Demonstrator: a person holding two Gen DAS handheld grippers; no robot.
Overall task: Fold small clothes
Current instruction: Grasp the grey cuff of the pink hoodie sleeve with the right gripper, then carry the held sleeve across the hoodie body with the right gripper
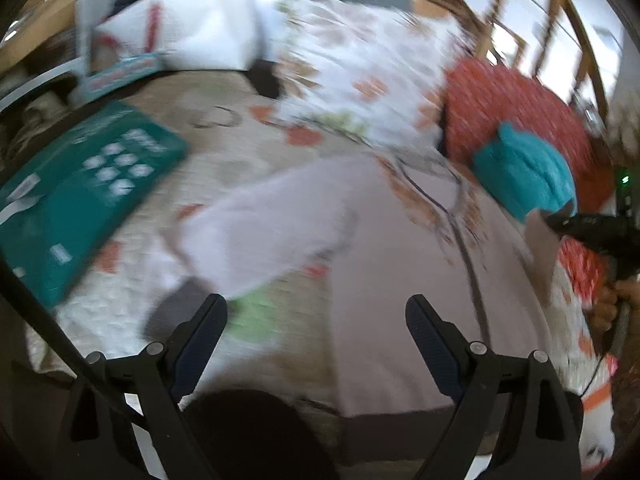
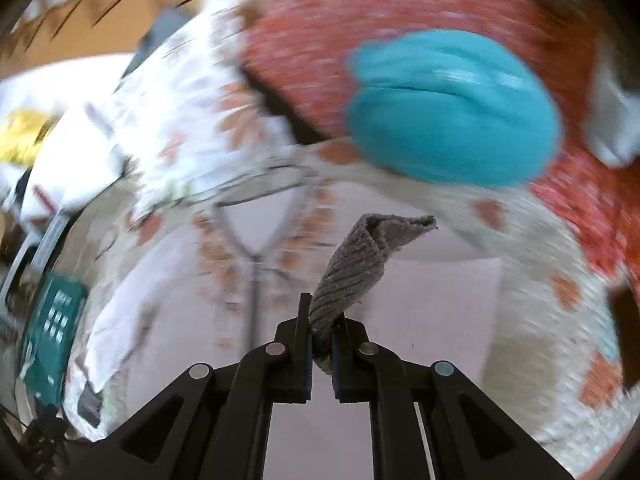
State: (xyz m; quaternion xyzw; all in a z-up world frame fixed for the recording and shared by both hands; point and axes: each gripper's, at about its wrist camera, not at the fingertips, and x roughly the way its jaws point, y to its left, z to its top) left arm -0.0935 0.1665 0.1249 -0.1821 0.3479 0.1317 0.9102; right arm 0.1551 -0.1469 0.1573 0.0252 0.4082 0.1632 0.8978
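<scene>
A small pale lilac garment (image 1: 360,248) with a dark-trimmed V neck lies spread on a floral bedspread (image 1: 224,160); it also shows in the right wrist view (image 2: 256,288). My left gripper (image 1: 316,312) is open and empty above its lower edge. My right gripper (image 2: 322,320) is shut on a ribbed grey-brown cuff (image 2: 360,256) of the garment, held up off the bed. In the left wrist view the right gripper (image 1: 592,226) is at the far right holding that cloth. Both views are motion-blurred.
A folded teal cloth (image 2: 452,108) rests on a red patterned cushion (image 2: 360,20). A teal box (image 1: 80,192) lies at the left of the bed. White bags (image 1: 192,20) and a wooden chair frame (image 1: 560,20) stand behind.
</scene>
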